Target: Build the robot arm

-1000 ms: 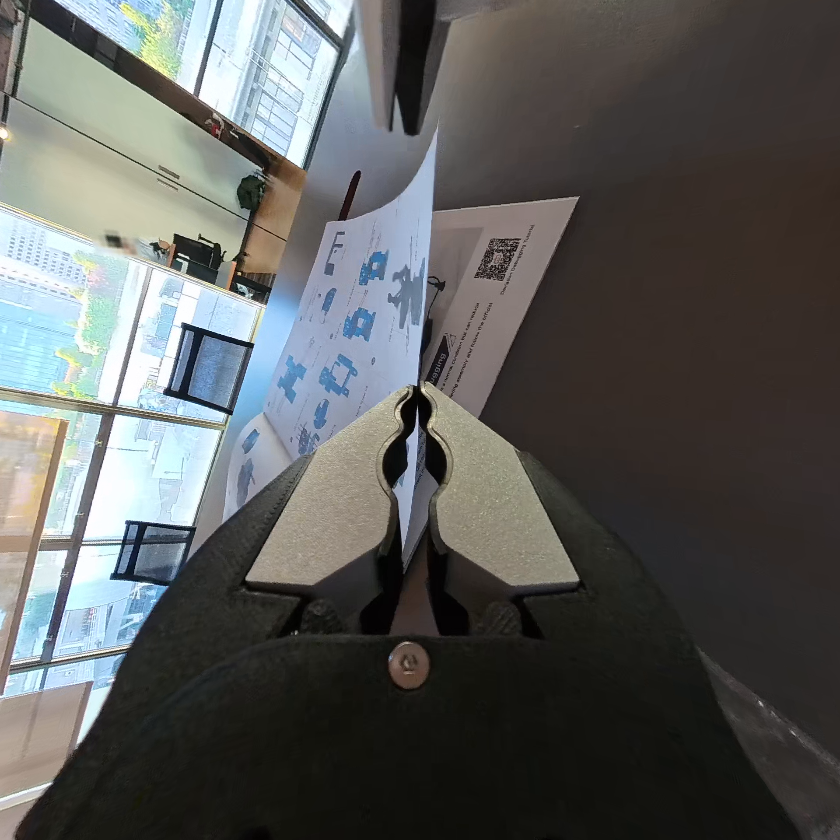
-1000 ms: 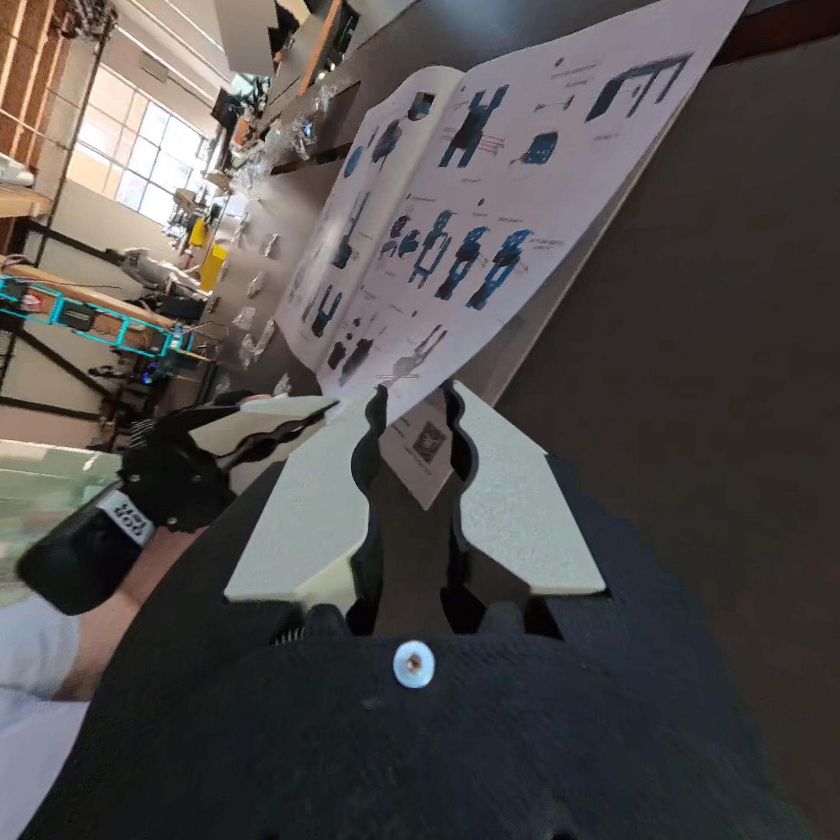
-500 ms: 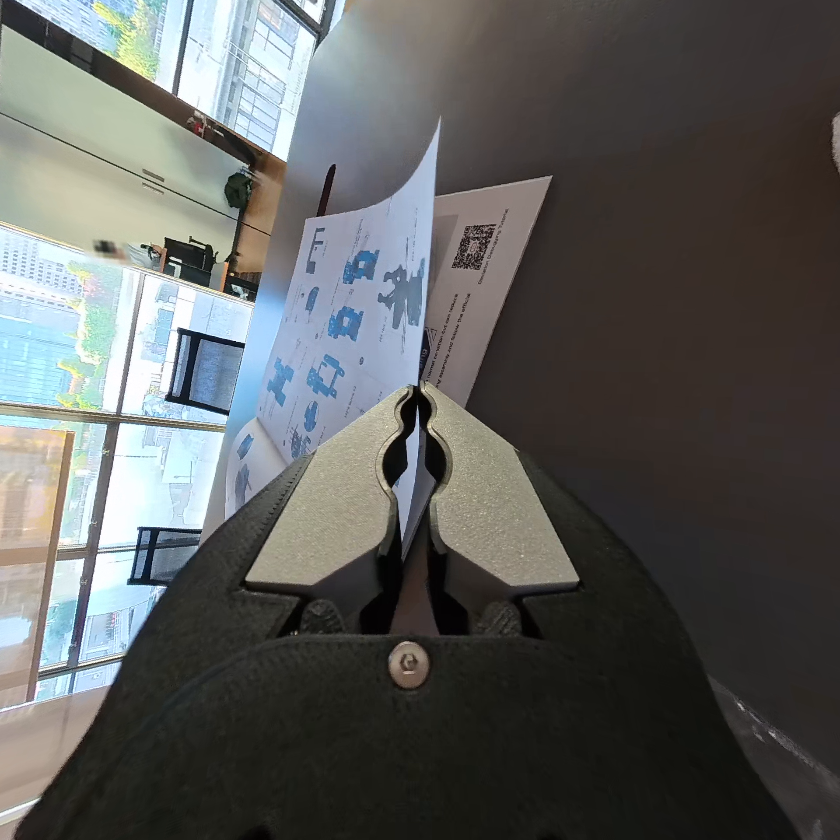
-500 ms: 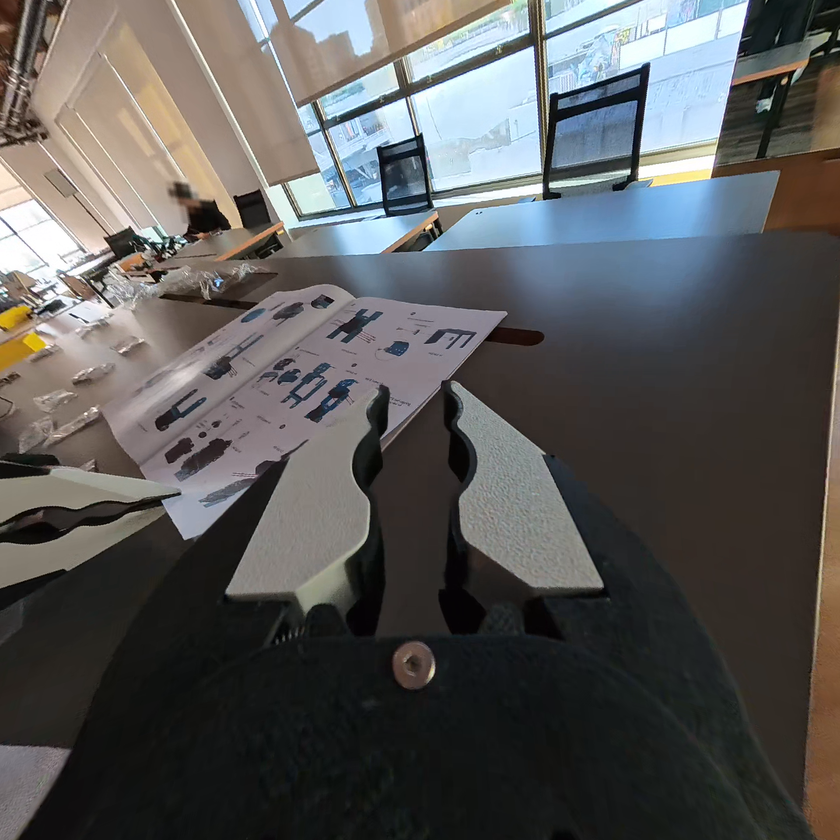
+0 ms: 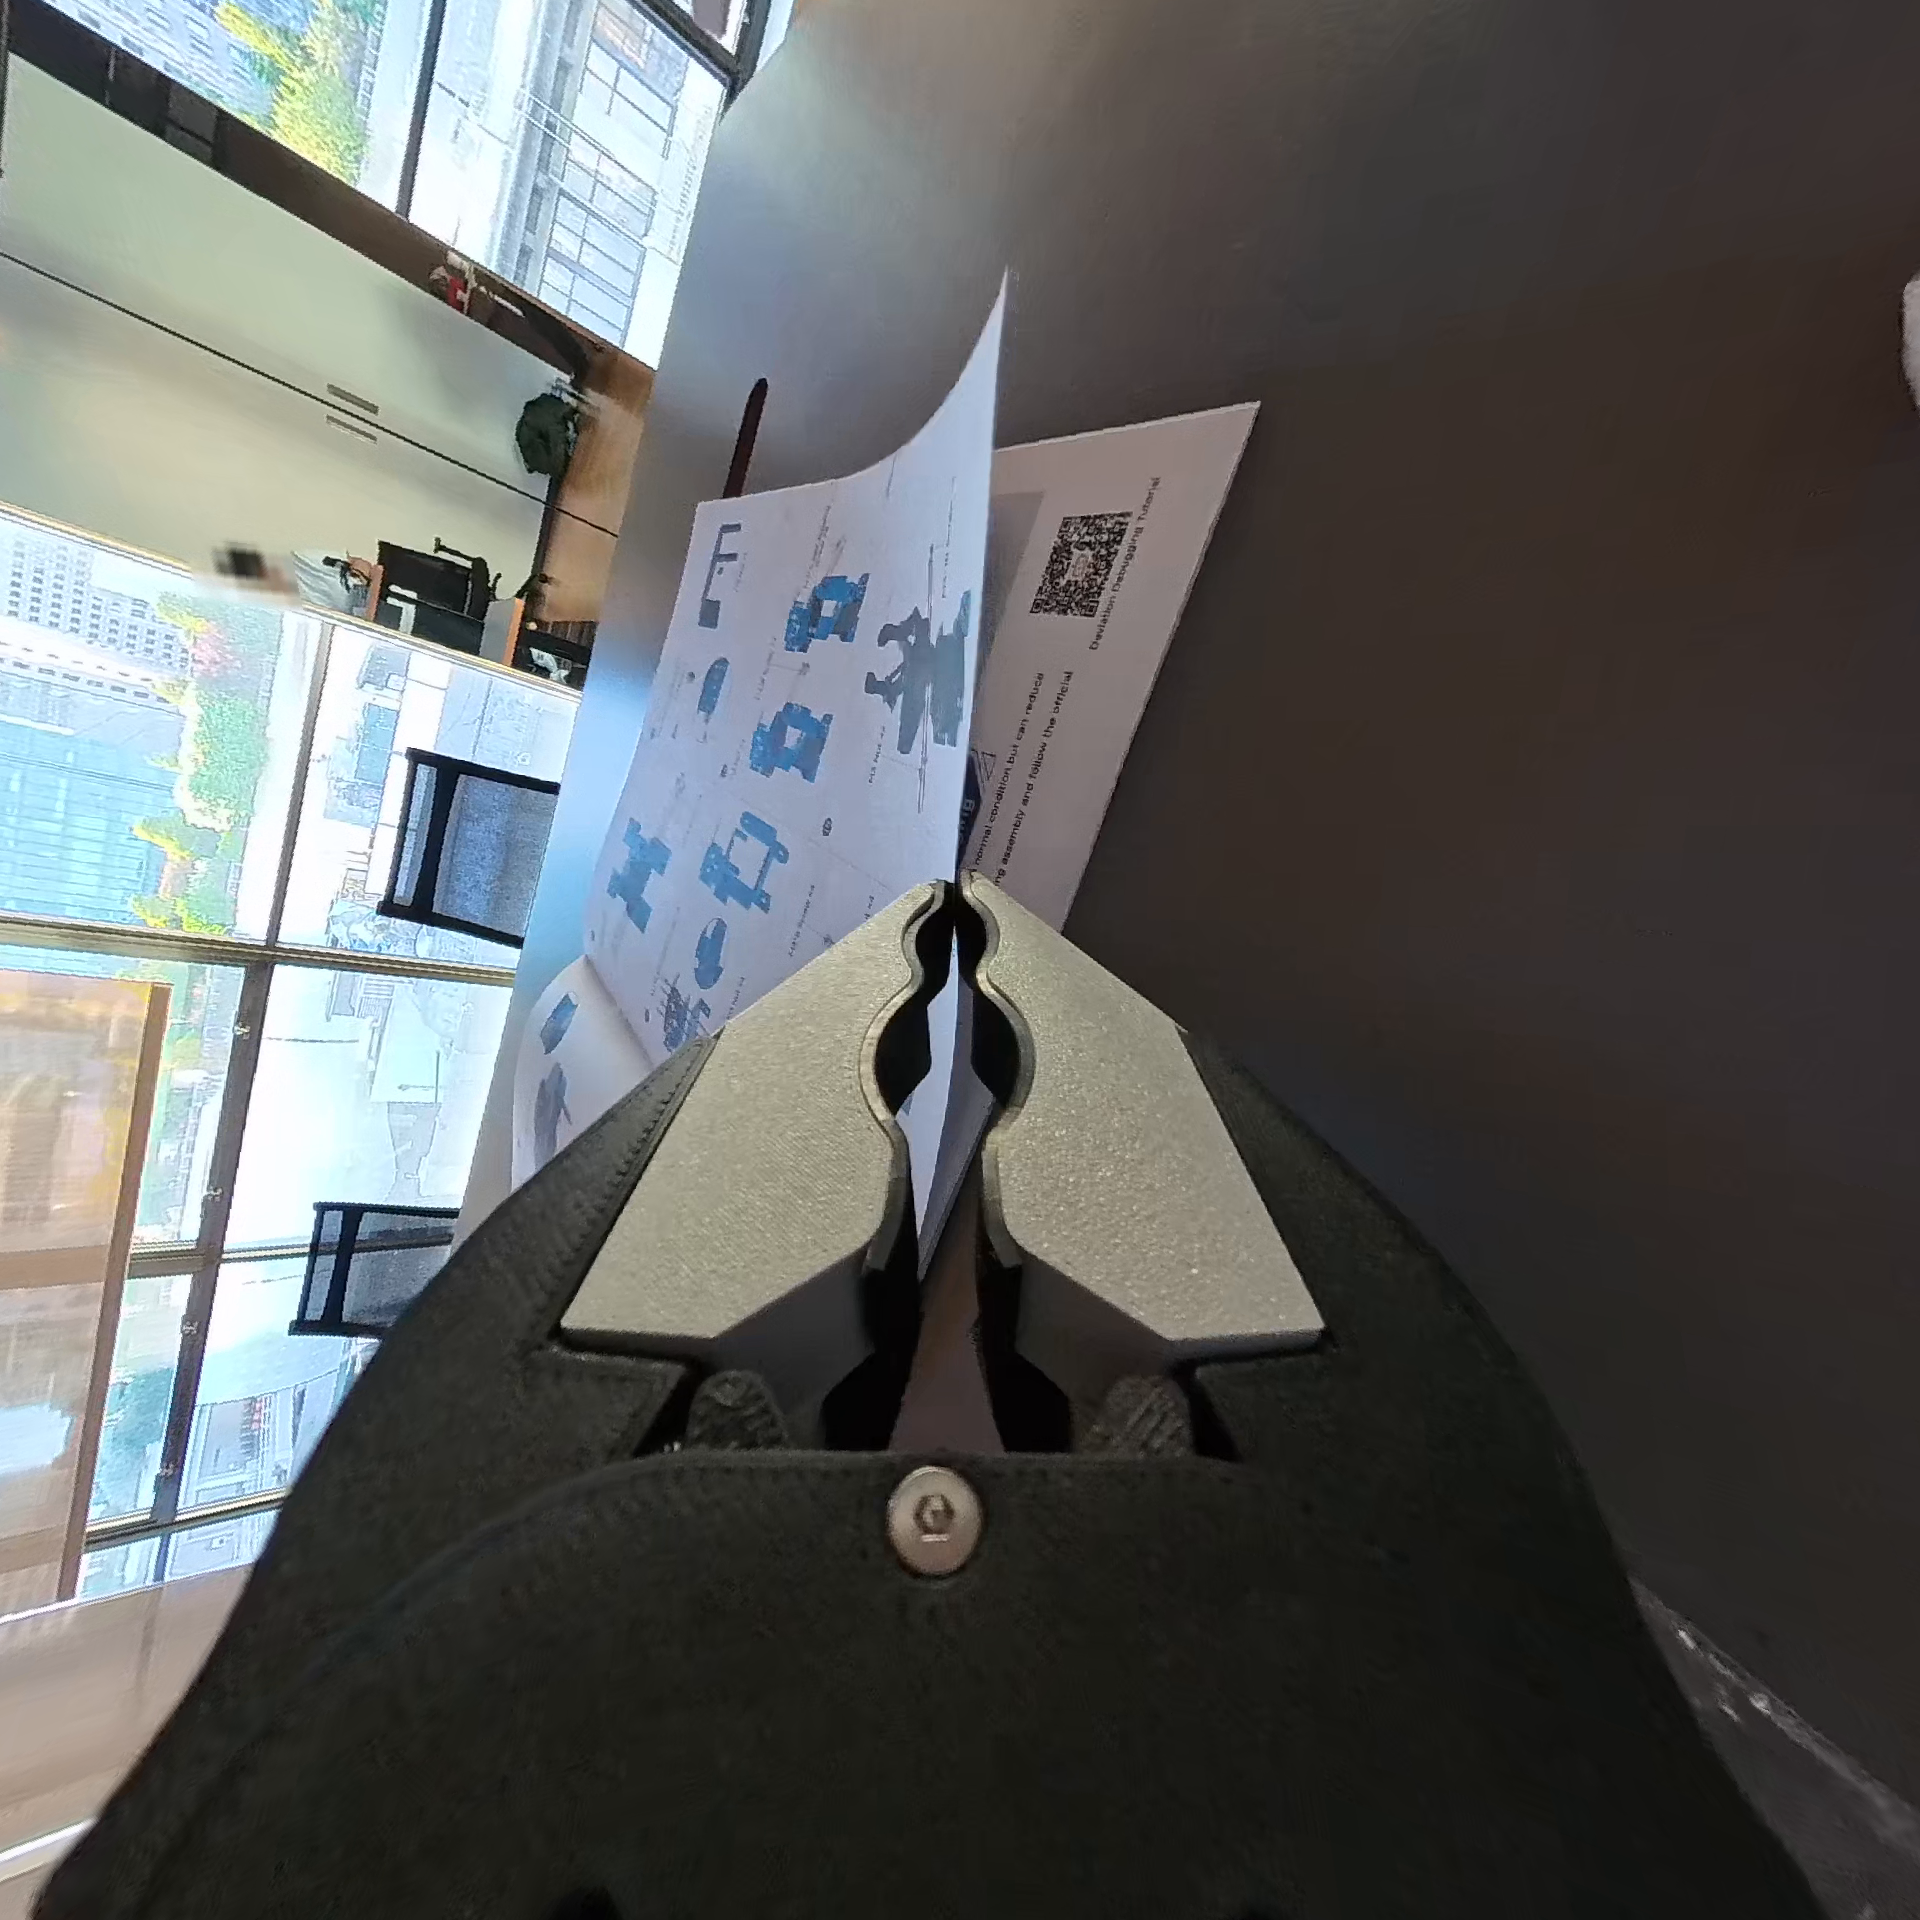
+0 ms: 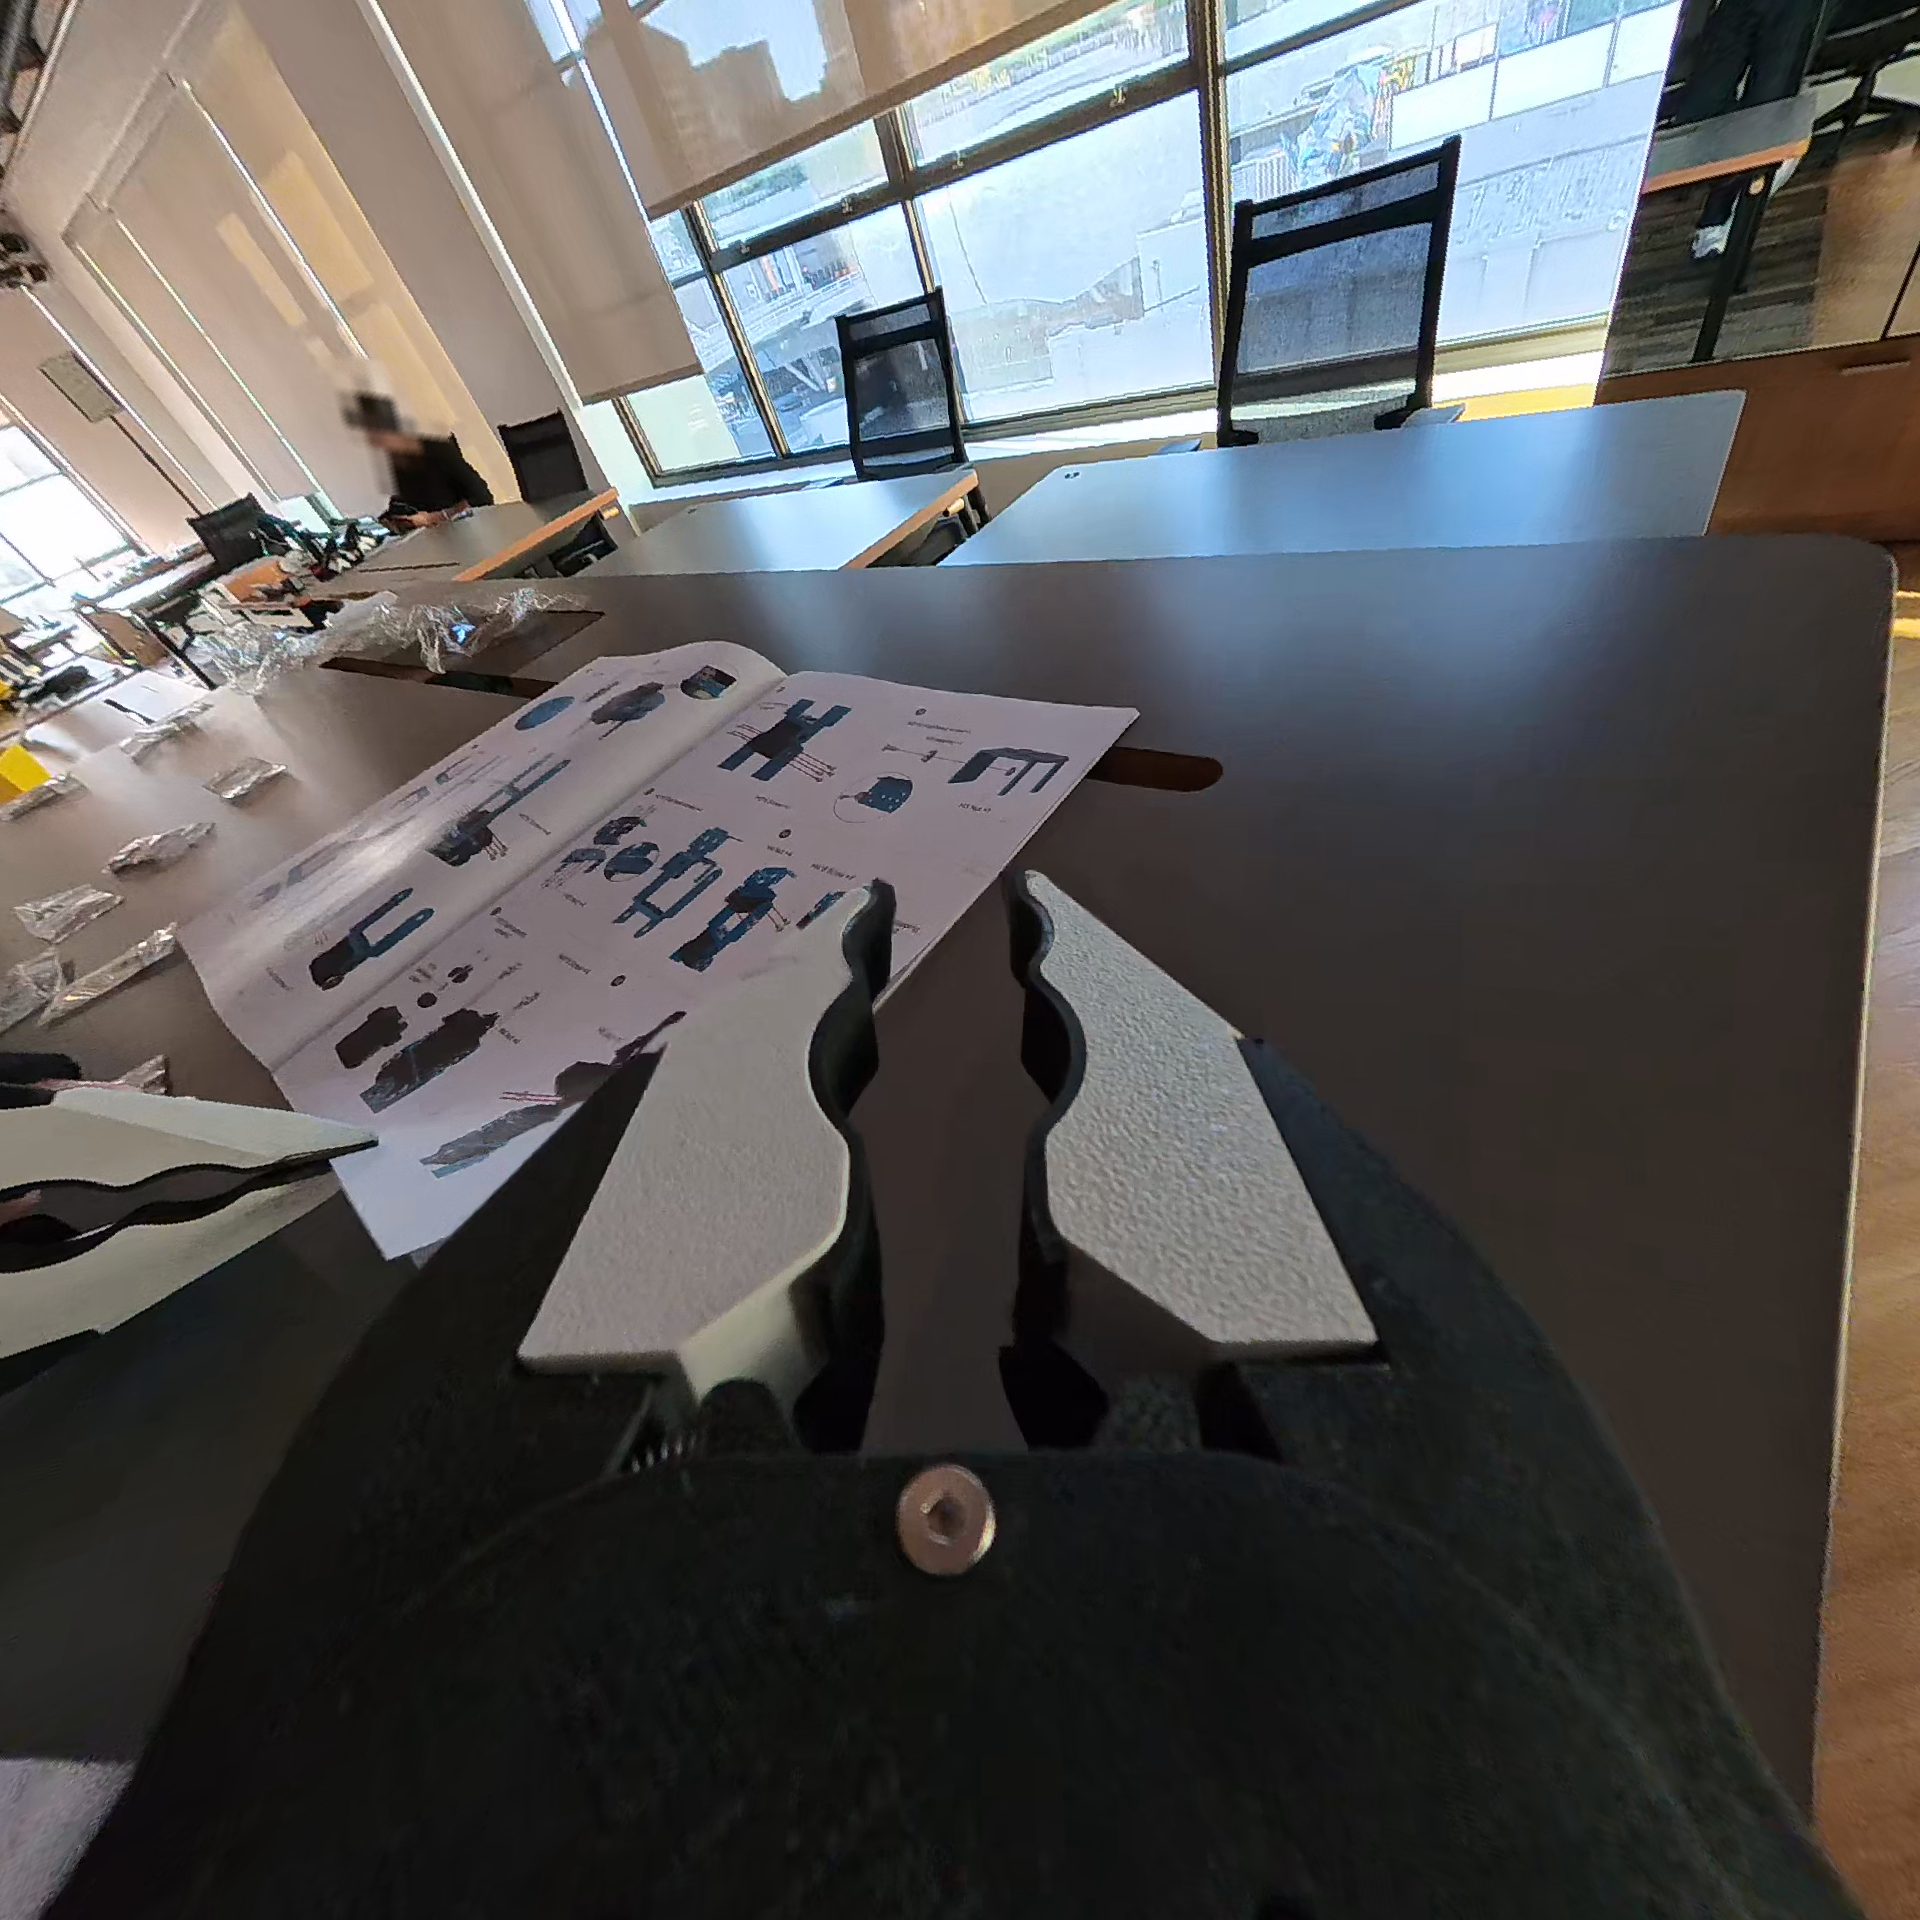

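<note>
Booklet page [image 5: 831,727] pinched in left claw [image 5: 954,883]; right claw [image 6: 945,894] agape, empty.

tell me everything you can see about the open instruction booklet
The booklet is thin white paper, lying open on the dark table, its pages printed with blue and black diagrams of parts. The left gripper is shut on the near corner of its top page, which curls up off the sheet below. The right gripper hangs open beside its right edge, not gripping it.
</note>
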Tool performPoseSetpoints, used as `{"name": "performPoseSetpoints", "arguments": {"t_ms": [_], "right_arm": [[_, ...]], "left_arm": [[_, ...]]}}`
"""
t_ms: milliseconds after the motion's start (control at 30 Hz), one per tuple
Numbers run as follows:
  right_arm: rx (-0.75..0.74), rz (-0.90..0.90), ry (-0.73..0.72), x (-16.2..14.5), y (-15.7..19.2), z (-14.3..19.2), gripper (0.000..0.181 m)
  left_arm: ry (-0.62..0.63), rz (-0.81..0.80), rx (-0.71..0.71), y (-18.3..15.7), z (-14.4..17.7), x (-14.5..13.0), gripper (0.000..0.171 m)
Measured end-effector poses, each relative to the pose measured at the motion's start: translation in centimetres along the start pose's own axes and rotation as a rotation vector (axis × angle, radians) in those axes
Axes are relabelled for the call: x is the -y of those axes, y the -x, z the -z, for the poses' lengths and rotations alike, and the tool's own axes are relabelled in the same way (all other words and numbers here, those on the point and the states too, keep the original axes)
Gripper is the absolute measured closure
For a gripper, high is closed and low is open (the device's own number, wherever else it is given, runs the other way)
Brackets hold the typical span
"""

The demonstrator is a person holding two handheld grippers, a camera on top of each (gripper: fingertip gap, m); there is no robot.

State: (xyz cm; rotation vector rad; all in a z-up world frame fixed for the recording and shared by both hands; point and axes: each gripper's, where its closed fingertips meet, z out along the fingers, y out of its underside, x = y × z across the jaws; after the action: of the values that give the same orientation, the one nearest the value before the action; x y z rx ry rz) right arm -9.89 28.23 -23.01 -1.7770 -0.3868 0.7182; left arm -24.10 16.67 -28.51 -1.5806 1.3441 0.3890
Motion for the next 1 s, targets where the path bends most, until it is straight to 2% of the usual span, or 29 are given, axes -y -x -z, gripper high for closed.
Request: {"name": "performPoseSetpoints", "arguments": {"t_ms": [167,400,433,533,567,633,767,900,1000], "right_arm": [[-0.046,-0.006,-0.022,0.4,-0.7,-0.2,0.160],[-0.107,0.078,-0.064,0.9,-0.4,0.1,0.164],[-0.112,0.049,-0.048,0.6,-0.2,0.1,0.167],[-0.043,-0.095,0.138,-2.8,2.3,-0.9,0.172],[-0.021,-0.093,0.196,-3.8,3.3,-1.1,0.174],[-0.004,-0.082,0.224,-4.1,4.4,-1.1,0.179],[0.040,-0.262,0.272,-3.9,5.2,-0.5,0.174],[0.194,-0.570,0.329,-4.1,7.5,0.8,0.156],[0.311,-0.740,0.303,-3.4,9.2,1.0,0.148]], "left_arm": [[-0.005,-0.021,0.011,0.0,0.0,0.4,0.171],[-0.004,-0.039,0.047,0.7,0.2,0.6,0.171],[-0.006,-0.027,0.054,0.9,0.3,0.6,0.171],[-0.014,-0.003,0.082,1.2,0.8,0.8,0.171],[-0.012,0.001,0.088,1.2,0.8,0.7,0.171],[-0.008,0.010,0.094,1.2,0.9,0.6,0.171],[-0.011,0.016,0.110,1.7,1.2,0.4,0.171],[-0.024,0.009,0.117,2.1,1.4,0.6,0.171],[-0.031,-0.008,0.108,1.7,1.3,0.6,0.171]]}}
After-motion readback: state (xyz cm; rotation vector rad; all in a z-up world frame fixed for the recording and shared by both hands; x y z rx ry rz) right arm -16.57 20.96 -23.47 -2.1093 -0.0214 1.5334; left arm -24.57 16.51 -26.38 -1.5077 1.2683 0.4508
